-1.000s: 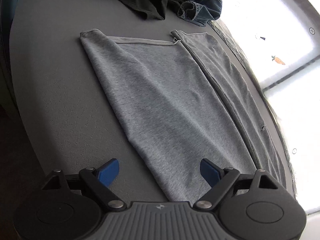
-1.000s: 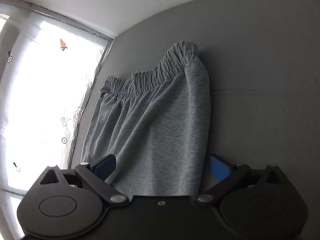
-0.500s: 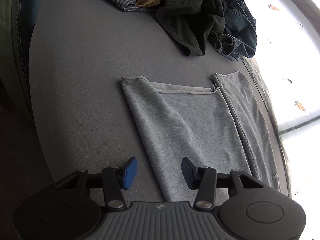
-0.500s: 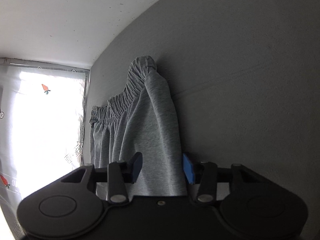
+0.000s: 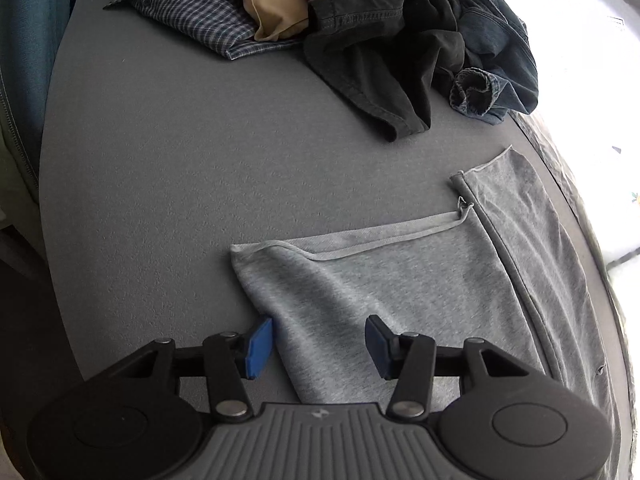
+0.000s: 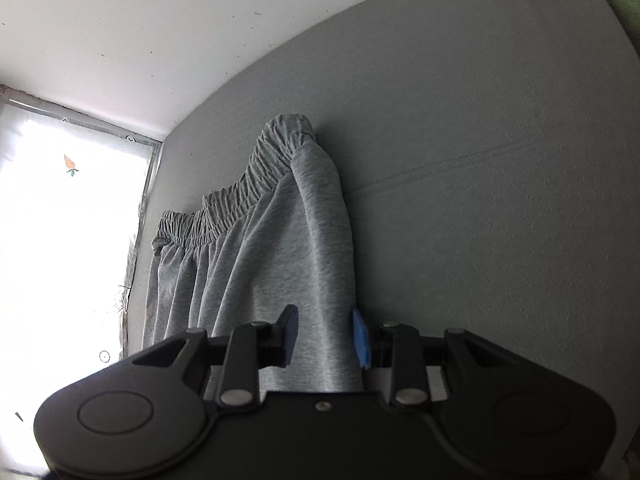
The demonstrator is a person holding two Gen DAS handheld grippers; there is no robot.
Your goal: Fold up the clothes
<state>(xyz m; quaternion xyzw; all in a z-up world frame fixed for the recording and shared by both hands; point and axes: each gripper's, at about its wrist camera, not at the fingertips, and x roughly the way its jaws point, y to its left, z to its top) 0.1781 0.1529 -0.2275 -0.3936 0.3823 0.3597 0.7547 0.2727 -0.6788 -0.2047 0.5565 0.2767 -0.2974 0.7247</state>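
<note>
- Grey shorts (image 5: pixel 400 292) lay flat on the grey table (image 5: pixel 180 160), long axis running from the hems near the left gripper (image 5: pixel 318 344) to the waistband (image 6: pixel 240 196).
- Left jaws straddled a leg edge, not yet clenched.
- Right gripper (image 6: pixel 325 336) pinched the side fold.

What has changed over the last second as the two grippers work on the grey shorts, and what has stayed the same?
Both the left gripper and right gripper narrowed from wide open around folds of the grey shorts and lifted. The right now pinches the cloth; the left still shows a gap. The clothes pile stayed put.
</note>
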